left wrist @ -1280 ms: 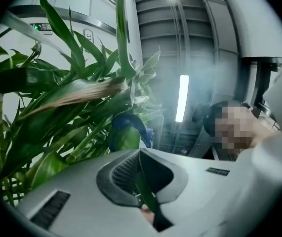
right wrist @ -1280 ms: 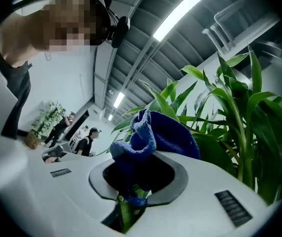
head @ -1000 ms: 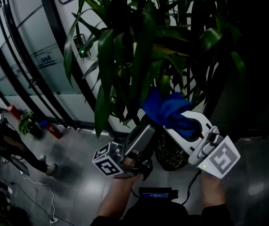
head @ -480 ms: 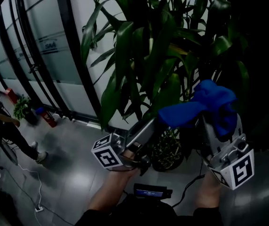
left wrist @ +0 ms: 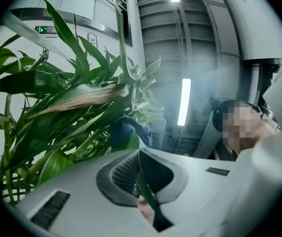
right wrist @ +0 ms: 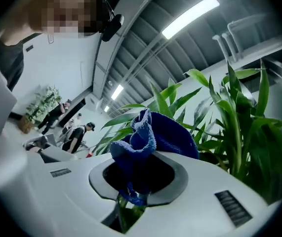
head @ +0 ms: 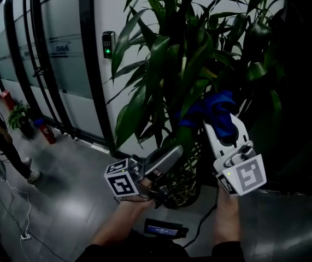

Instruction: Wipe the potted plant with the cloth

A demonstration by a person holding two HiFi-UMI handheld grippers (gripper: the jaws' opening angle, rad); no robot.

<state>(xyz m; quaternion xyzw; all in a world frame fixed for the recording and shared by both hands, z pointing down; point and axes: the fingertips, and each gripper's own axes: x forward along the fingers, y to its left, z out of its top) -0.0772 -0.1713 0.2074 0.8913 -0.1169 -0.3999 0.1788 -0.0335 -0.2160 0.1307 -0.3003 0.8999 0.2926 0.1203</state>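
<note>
We are mid-wipe: our left gripper [head: 173,153] is clamped shut on a leaf [left wrist: 147,196] of the plant [head: 172,48], holding it taut. Our right gripper [head: 217,125] pinches the cloth [head: 215,106] on the right, up among the leaves. Next we likely draw the cloth on toward the leaf's tip, left steady. Since a second ago the cloth has climbed away from the left gripper, which has stayed put.

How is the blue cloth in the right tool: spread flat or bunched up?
Bunched up. The blue cloth is a crumpled lump of folds clamped in the right tool, beside the potted plant's green leaves.
</note>
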